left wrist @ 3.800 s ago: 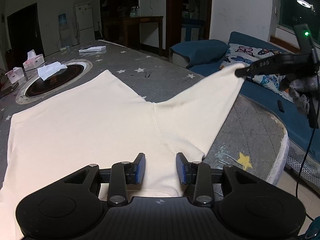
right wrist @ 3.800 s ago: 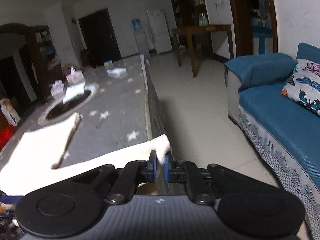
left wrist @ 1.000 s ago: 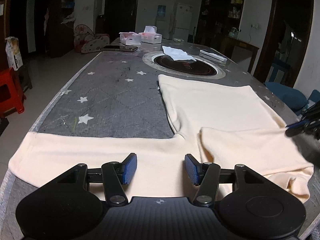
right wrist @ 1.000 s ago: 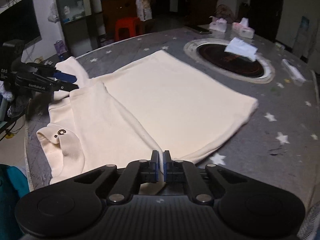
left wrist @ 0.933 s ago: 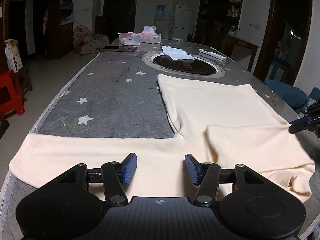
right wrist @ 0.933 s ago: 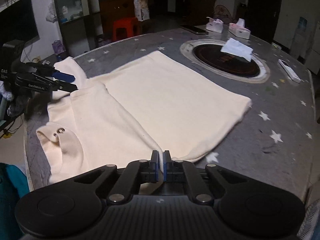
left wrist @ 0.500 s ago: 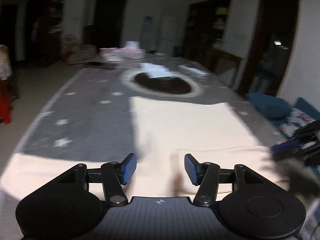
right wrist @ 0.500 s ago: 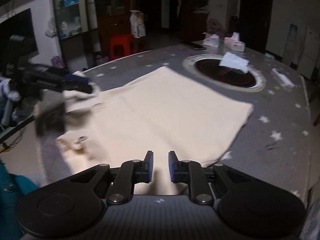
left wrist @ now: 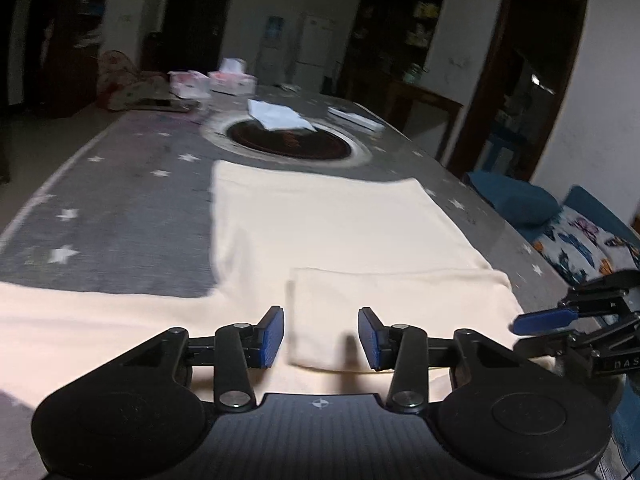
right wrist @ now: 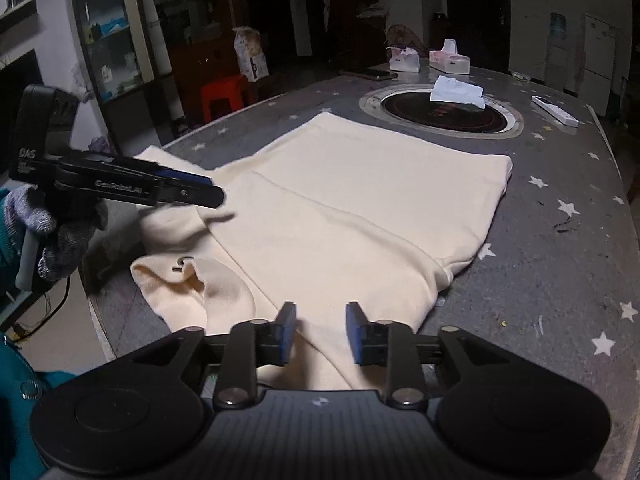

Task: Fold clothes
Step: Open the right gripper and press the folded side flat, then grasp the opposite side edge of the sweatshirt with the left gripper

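A cream long-sleeved shirt (left wrist: pixel 328 232) lies flat on the grey star-patterned table (left wrist: pixel 120 216). Its right sleeve (left wrist: pixel 400 300) is folded across the body; its left sleeve (left wrist: pixel 80 320) stretches out to the left. My left gripper (left wrist: pixel 321 338) is open and empty, just above the folded sleeve near the collar end. In the right wrist view the shirt (right wrist: pixel 360 208) shows with its collar (right wrist: pixel 188 268) at the near left. My right gripper (right wrist: pixel 321 332) is open and empty over the shirt's near edge. The left gripper (right wrist: pixel 192 192) shows there too, hovering over the shoulder.
A round dark hotplate (right wrist: pixel 440 114) is set into the table beyond the shirt, with a white tissue (right wrist: pixel 456 92) on it. Tissue boxes (right wrist: pixel 448 62), a phone and a remote (right wrist: pixel 556 110) lie further back. A blue sofa (left wrist: pixel 580 220) stands to the right of the table.
My right gripper has let go of the sleeve it laid across the shirt, and its jaws have opened. My left gripper has swung right, over the folded sleeve.
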A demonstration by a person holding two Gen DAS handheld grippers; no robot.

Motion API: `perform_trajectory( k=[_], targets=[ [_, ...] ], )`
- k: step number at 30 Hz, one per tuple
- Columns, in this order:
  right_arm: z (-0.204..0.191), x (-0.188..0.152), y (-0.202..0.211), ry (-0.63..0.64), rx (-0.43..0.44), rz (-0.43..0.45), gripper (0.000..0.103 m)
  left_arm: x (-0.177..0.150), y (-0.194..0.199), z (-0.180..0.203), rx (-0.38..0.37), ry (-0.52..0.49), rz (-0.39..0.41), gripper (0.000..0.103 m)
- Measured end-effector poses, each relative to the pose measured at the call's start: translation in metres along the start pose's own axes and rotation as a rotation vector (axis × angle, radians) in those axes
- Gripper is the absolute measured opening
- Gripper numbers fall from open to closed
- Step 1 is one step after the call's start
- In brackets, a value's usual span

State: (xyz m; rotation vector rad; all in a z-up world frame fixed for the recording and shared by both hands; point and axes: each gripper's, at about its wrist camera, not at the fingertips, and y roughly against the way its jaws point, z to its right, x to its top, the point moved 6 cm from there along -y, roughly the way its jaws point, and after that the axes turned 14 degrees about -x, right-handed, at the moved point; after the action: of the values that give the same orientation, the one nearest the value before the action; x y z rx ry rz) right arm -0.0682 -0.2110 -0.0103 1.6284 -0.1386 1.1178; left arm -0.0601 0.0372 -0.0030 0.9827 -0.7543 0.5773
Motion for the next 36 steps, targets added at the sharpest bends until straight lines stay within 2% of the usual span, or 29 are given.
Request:
perform_trajectory(
  k=[4,10,14,18,21,27,28,30,31,32,36],
  targets=[
    [-0.001,-0.003,-0.005,-0.044,0.001,0.009,0.036,-0.003,0.028,-0.028,0.128,0.065,0.055,0.044],
    [-0.003,0.000,-0.007,-0.067,0.007,0.014,0.044,-0.008,0.075,-0.086,0.388,0.170,0.124,0.046],
    [-0.006,0.001,-0.008,-0.076,0.010,0.018,0.044,-0.014,0.103,-0.119,0.538,0.237,0.161,0.046],
    [-0.007,0.002,-0.008,-0.074,0.010,0.019,0.045,-0.020,0.120,-0.143,0.638,0.280,0.179,0.051],
    [-0.008,0.004,-0.007,-0.070,0.011,0.025,0.045,-0.021,0.121,-0.155,0.663,0.303,0.173,0.051],
    [-0.011,0.005,-0.006,-0.074,0.013,0.036,0.046,-0.024,0.116,-0.171,0.652,0.345,0.171,0.049],
    [-0.011,0.005,-0.005,-0.075,0.014,0.037,0.046,-0.025,0.116,-0.172,0.649,0.347,0.175,0.046],
    [-0.011,0.006,-0.005,-0.076,0.012,0.039,0.046,-0.025,0.116,-0.172,0.644,0.343,0.186,0.033],
    [-0.011,0.006,-0.004,-0.076,0.012,0.041,0.046,-0.024,0.116,-0.171,0.639,0.341,0.190,0.020],
    [-0.012,0.007,-0.003,-0.077,0.012,0.044,0.046,-0.023,0.117,-0.170,0.635,0.340,0.196,0.013],
    [-0.012,0.009,-0.001,-0.087,0.013,0.058,0.046,-0.013,0.118,-0.156,0.563,0.344,0.236,0.009]
  ],
)
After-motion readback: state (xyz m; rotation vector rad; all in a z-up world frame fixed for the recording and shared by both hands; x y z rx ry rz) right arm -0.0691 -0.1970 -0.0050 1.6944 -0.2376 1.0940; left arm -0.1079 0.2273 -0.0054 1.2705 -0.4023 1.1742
